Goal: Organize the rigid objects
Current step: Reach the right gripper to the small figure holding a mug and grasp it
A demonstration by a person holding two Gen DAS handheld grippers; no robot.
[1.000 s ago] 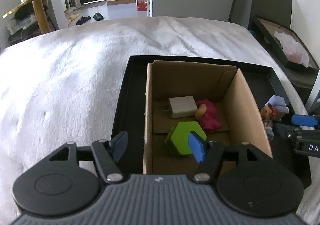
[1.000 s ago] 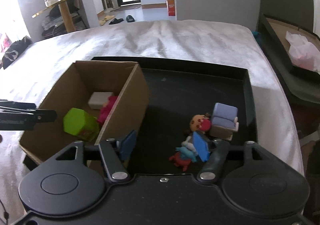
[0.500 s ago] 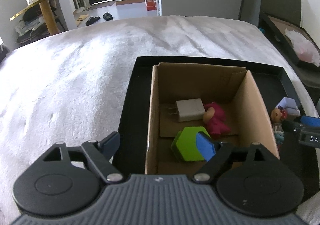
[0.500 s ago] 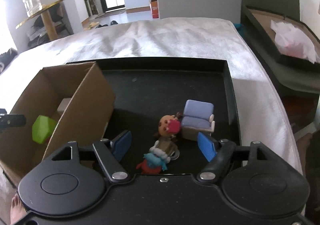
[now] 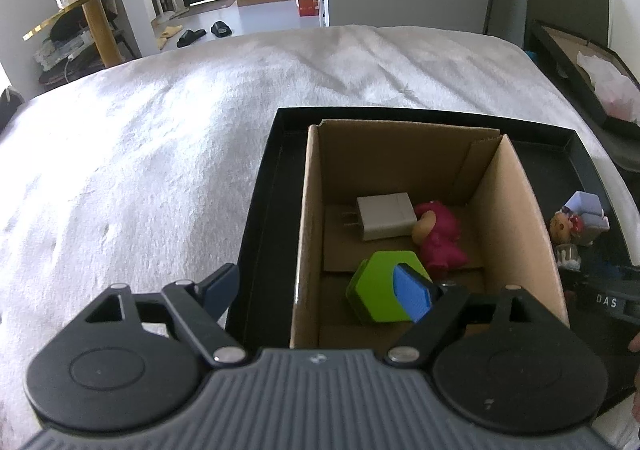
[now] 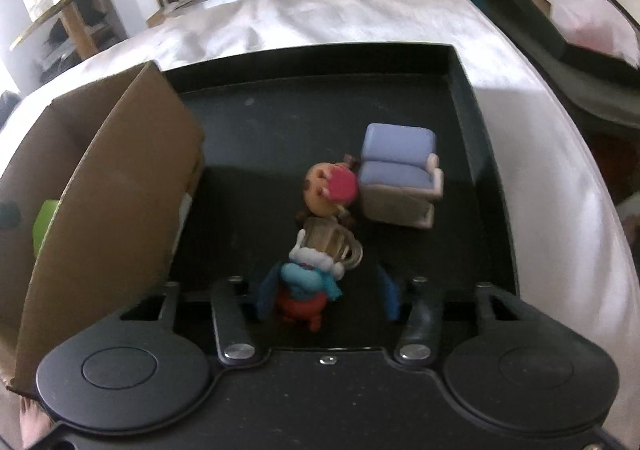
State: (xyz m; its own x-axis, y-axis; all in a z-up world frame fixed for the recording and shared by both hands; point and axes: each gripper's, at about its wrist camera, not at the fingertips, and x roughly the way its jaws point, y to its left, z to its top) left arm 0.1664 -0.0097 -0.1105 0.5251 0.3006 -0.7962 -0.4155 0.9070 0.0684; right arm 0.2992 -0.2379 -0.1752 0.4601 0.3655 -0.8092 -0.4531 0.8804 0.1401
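Observation:
A cardboard box [image 5: 516,210] stands in a black tray [image 5: 264,210] on the bed. It holds a green hexagon block [image 5: 376,290], a white charger [image 5: 386,215] and a pink figurine [image 5: 438,236]. My left gripper [image 5: 316,286] is open and empty, straddling the box's left wall. In the right wrist view a doll figurine [image 6: 320,234] lies on the tray [image 6: 464,98] beside a blue toy armchair [image 6: 400,174]. My right gripper [image 6: 326,292] is open, its fingers on either side of the doll's blue and red lower end.
The white bed cover [image 5: 140,154] spreads to the left and behind the tray. The box wall [image 6: 116,186] stands close to the left of the right gripper. A dark framed tray with pink paper [image 6: 576,22] sits off the bed at the right.
My right gripper has moved forward and down so the doll's lower end now lies between its fingers. My left gripper has drawn back a little from the box.

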